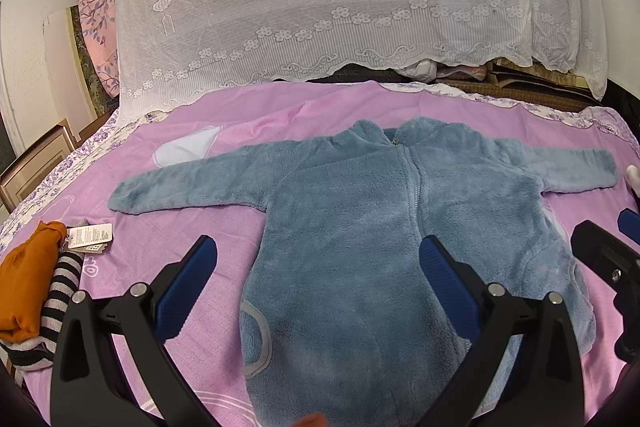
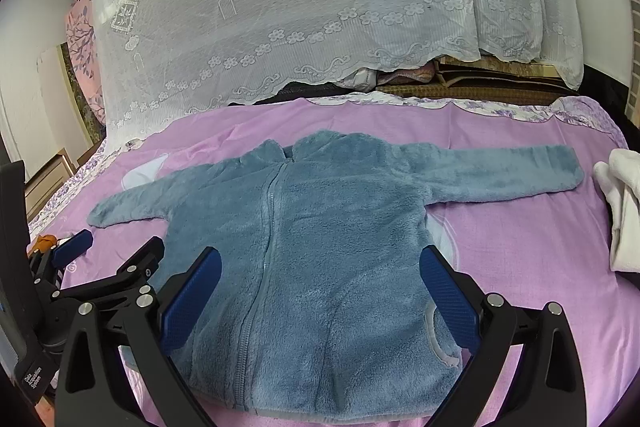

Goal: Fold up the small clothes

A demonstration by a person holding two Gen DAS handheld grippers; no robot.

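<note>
A blue fleece zip jacket (image 1: 360, 227) lies flat and face up on the pink bedsheet (image 1: 180, 227), both sleeves spread out sideways; it also shows in the right wrist view (image 2: 320, 247). My left gripper (image 1: 320, 255) is open and empty, hovering over the jacket's lower left part. My right gripper (image 2: 320, 267) is open and empty, above the jacket's lower right part. In the left wrist view the right gripper's fingers (image 1: 600, 251) show at the right edge. In the right wrist view the left gripper (image 2: 108, 255) shows at the left.
A folded orange garment (image 1: 28, 275) on a striped one (image 1: 60, 295), with paper tags (image 1: 90, 235), lies at the bed's left. White folded cloth (image 2: 624, 211) lies at the right. A lace-covered pile (image 1: 320, 7) stands behind the bed.
</note>
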